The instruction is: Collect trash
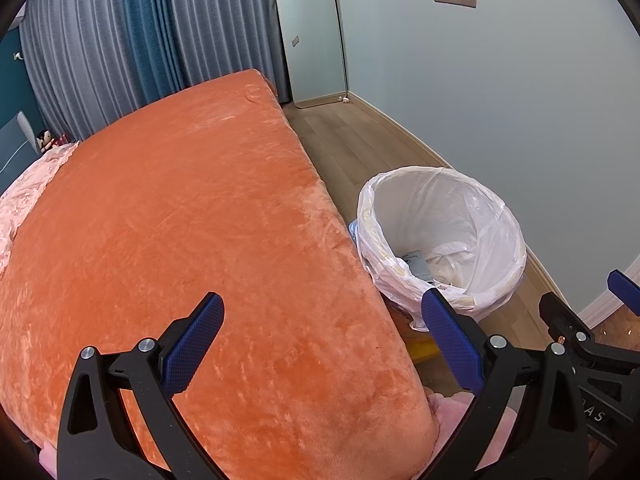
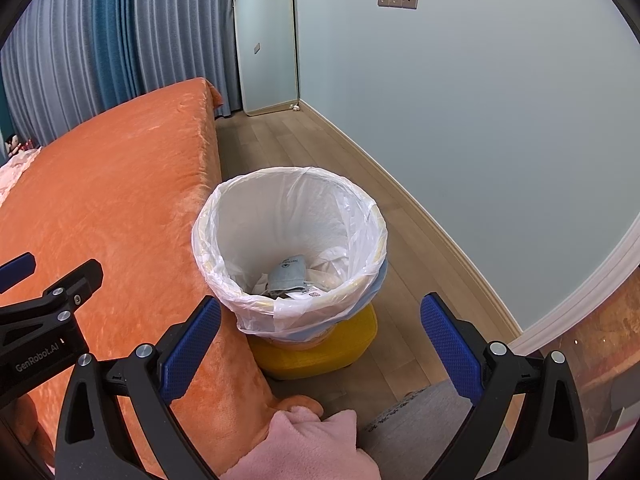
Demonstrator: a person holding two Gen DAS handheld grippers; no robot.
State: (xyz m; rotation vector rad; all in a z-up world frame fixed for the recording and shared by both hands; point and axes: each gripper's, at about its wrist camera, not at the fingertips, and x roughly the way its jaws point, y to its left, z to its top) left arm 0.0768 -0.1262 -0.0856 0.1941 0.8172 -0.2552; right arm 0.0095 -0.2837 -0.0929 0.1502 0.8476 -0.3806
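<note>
A round bin lined with a white plastic bag [image 2: 288, 196] stands on a yellow stool [image 2: 356, 344] beside the orange bed [image 2: 112, 184]. Grey-blue and white trash [image 2: 290, 274] lies at its bottom. The bin also shows in the left wrist view [image 1: 444, 208]. My right gripper [image 2: 320, 340] is open and empty, just in front of the bin. My left gripper [image 1: 324, 340] is open and empty over the bed's near corner [image 1: 200, 240], left of the bin. The right gripper's fingers [image 1: 622, 290] show at the left view's right edge.
A pale blue wall [image 2: 480, 100] runs along the right, with a strip of wood floor [image 2: 404, 248] between it and the bed. A standing mirror [image 2: 266, 40] leans at the far end by blue curtains [image 2: 100, 40]. Pink fabric [image 2: 304, 440] lies below the grippers.
</note>
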